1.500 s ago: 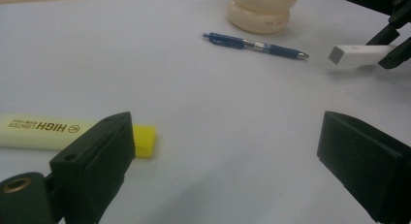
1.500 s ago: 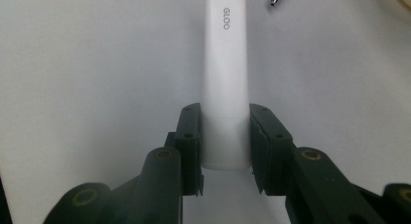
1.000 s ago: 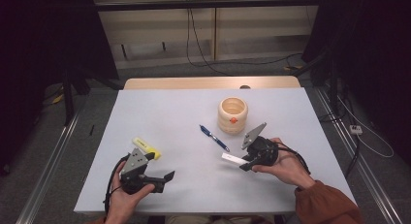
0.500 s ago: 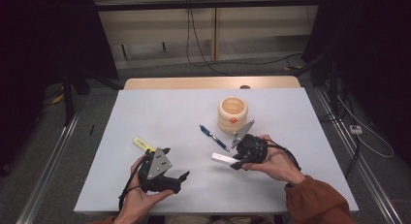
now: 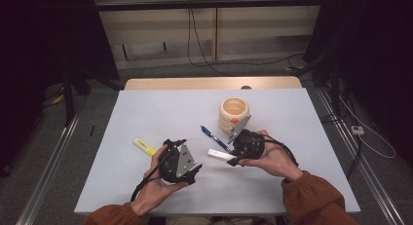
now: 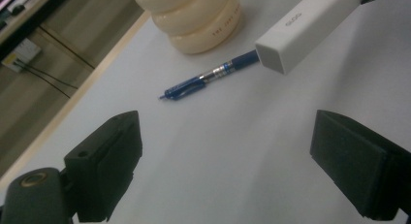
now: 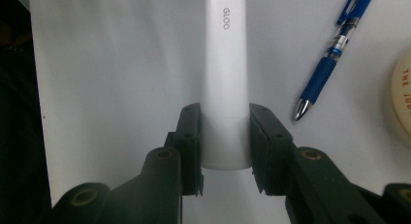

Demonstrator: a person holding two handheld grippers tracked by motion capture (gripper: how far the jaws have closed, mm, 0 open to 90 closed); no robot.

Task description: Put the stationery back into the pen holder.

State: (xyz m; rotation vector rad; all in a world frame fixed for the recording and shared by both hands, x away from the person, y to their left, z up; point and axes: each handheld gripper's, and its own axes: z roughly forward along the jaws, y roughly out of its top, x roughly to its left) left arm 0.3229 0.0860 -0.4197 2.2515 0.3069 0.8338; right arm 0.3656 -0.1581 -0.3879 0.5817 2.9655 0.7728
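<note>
Two grippers have closed in on each other since a second ago: the left gripper, jaws wide and empty, has left the yellow highlighter and now faces the white glue stick, which the right gripper clamps by its end above the bench. A handover or cap pull looks likely. The stick's far tip is cut off in the right gripper view.

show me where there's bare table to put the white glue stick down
Free: the far left of the table, beyond the yellow highlighter, and the near edge in front of both hands. Crowded: the middle right, where the blue pen, cream holder, glue stick and right tool bunch together.
</note>
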